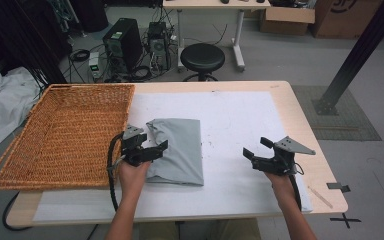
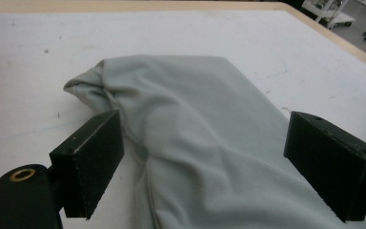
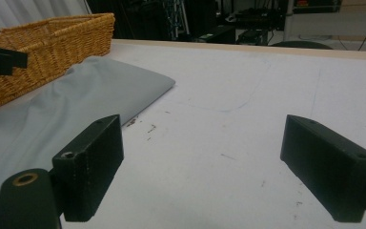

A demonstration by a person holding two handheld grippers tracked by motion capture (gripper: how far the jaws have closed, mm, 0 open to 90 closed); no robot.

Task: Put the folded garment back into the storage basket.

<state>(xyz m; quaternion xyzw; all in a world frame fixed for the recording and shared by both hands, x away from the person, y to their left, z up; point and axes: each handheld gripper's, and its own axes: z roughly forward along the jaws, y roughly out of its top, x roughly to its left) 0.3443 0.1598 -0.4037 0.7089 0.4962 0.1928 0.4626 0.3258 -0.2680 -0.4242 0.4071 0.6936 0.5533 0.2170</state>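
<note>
A folded grey cloth [image 1: 179, 149] lies on the white mat [image 1: 240, 120], just right of the wicker basket [image 1: 65, 132]. My left gripper [image 1: 154, 139] hovers open over the cloth's left edge. In the left gripper view the cloth [image 2: 205, 138] lies between and beyond the two spread jaws, and its far left corner is bunched up. My right gripper [image 1: 254, 147] stands open above bare mat at the right, well apart from the cloth. The right gripper view has the cloth [image 3: 76, 105] off to its left, with nothing between the jaws.
The large shallow wicker basket [image 3: 52, 43] takes up the table's left part and overhangs its left edge. Behind the table stand a black stool [image 1: 202, 58], computer towers [image 1: 124, 44] and cables on the floor. A black post [image 1: 355, 55] rises at the right.
</note>
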